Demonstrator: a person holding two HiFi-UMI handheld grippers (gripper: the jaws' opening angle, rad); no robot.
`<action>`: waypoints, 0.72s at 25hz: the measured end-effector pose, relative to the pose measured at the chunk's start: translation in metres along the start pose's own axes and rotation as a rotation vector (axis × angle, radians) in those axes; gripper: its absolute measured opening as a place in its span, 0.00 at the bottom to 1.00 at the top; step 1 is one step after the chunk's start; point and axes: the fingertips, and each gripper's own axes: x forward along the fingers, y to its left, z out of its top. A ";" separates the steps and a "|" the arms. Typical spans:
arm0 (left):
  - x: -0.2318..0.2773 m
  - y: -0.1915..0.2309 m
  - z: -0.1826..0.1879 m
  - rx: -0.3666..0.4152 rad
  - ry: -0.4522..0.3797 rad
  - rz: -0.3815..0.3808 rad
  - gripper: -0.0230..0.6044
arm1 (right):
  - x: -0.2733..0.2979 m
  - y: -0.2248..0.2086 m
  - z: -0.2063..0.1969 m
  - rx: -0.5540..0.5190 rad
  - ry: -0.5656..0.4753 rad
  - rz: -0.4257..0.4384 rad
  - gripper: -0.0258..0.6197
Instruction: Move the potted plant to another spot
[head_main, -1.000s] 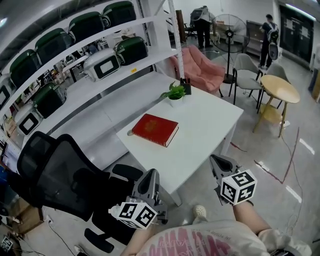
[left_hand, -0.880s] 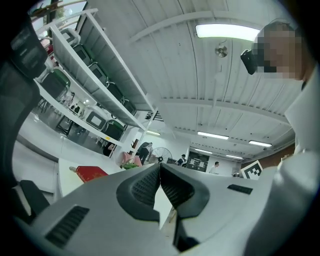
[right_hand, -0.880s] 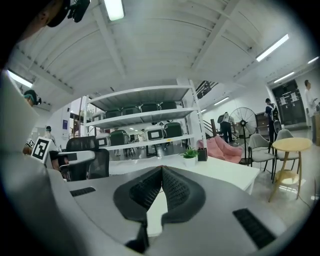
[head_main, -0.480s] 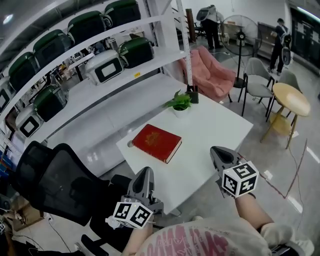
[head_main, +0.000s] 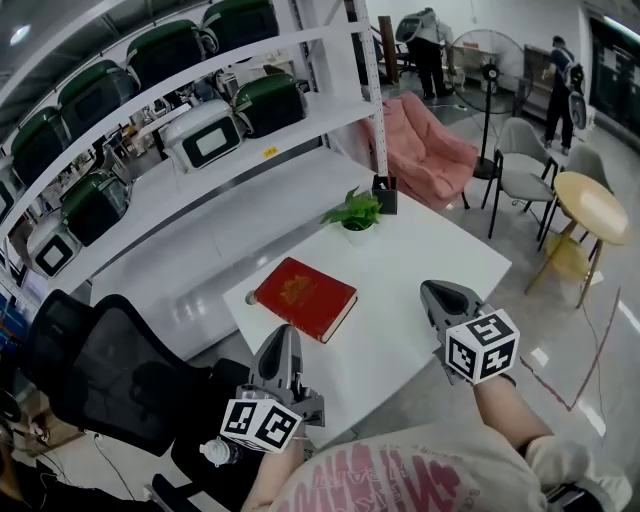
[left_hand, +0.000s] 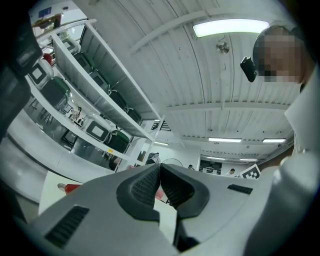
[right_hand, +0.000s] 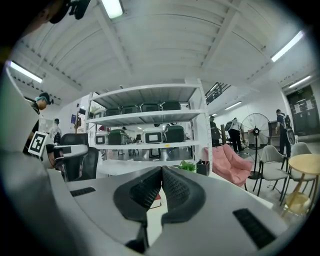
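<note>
A small potted plant (head_main: 356, 214) with green leaves in a white pot stands at the far corner of the white table (head_main: 430, 262); its leaves (right_hand: 188, 165) show just over the right jaws in the right gripper view. My left gripper (head_main: 284, 347) hovers at the table's near edge, jaws shut and empty, pads touching (left_hand: 159, 176). Over the near right part of the table my right gripper (head_main: 433, 297) is also shut with nothing held (right_hand: 162, 171). Both are well short of the plant.
A red book (head_main: 304, 297) lies on the table's left half. A small black box (head_main: 385, 194) stands behind the plant. White shelving (head_main: 200, 130) with green cases runs along the left. A black office chair (head_main: 100, 375) is near left, a pink armchair (head_main: 425, 150) beyond the table.
Both grippers have moved forward to the table's near edge and over it. The table, book and plant look nearer. The jaws stayed shut.
</note>
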 end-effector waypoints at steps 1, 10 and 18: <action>0.001 0.002 -0.004 0.002 0.008 0.007 0.08 | 0.003 -0.004 -0.002 -0.001 -0.003 -0.004 0.06; 0.019 0.028 -0.045 -0.010 0.121 0.063 0.08 | 0.035 -0.030 -0.025 0.108 -0.016 0.046 0.06; 0.068 0.042 -0.073 -0.021 0.176 0.040 0.08 | 0.079 -0.059 -0.053 0.126 0.068 0.051 0.06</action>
